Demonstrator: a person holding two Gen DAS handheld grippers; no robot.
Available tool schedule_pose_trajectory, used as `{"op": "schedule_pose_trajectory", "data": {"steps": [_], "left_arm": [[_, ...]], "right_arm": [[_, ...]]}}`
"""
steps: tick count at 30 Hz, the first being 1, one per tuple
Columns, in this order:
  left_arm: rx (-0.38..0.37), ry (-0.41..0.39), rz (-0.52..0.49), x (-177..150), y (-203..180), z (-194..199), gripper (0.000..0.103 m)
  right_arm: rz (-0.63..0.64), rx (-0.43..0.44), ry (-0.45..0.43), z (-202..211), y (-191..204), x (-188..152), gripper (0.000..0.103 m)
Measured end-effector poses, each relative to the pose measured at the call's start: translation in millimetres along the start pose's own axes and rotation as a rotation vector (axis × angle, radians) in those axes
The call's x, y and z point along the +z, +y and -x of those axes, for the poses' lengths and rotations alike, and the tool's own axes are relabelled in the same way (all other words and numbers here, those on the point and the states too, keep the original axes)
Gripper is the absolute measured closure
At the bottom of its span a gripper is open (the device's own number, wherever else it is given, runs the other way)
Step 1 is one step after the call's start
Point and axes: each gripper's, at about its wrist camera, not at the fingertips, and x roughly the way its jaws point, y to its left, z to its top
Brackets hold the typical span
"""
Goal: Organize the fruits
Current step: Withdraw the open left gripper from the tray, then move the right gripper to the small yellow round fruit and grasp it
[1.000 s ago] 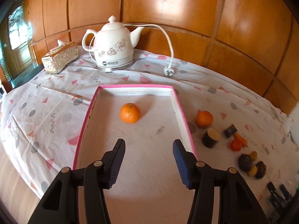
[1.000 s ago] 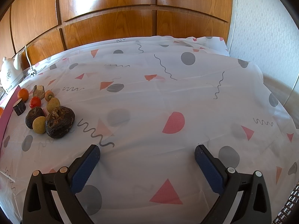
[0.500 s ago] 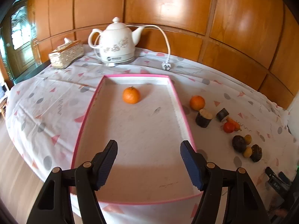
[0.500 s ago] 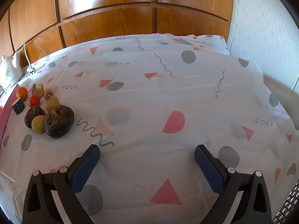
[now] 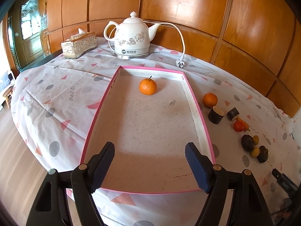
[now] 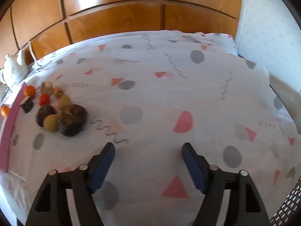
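The loose fruits (image 6: 62, 111) lie near the table's left edge, just beside the pink tray (image 5: 197, 113), ahead-left of the empty, closing right gripper (image 6: 147, 162), which looks nearer than the empty, opening left gripper (image 5: 149, 162) above the tray.

Glossy wood-panelled wall (image 5: 188, 5), patterned tablecloth (image 6: 169, 94), wooden floor (image 5: 11, 150), glazed door (image 5: 30, 24), pale wall (image 6: 272, 28)

Your left black blue-padded gripper (image 5: 150, 162): bottom centre, jaws opening, nothing between. Your right black blue-padded gripper (image 6: 148, 161): bottom centre, jaws closing, empty.
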Motion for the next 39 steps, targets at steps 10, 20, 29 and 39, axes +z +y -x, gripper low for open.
{"op": "schedule_pose_trajectory", "data": {"steps": [10,20,29,39], "left_arm": [[-0.005,-0.012,0.012,-1.3,5.7,1.9,0.025],[-0.021,-0.016,0.013,-2.2,6.7,3.8,0.022],[-0.012,-0.016,0.012,-2.9,7.3,4.2,0.017],[-0.002,-0.020,0.020,-2.8,9.6,6.0,0.016]], "right_arm": [[0.191,0.247,-0.038,31.8,65.0,26.8,0.052],[0.489,0.325,0.024,23.4,125.3,25.0,0.065],[0.648,0.208,0.076,-13.3,147.0,27.5,0.067],[0.673,0.188,0.041,-19.3,146.0,23.3,0.075]]}}
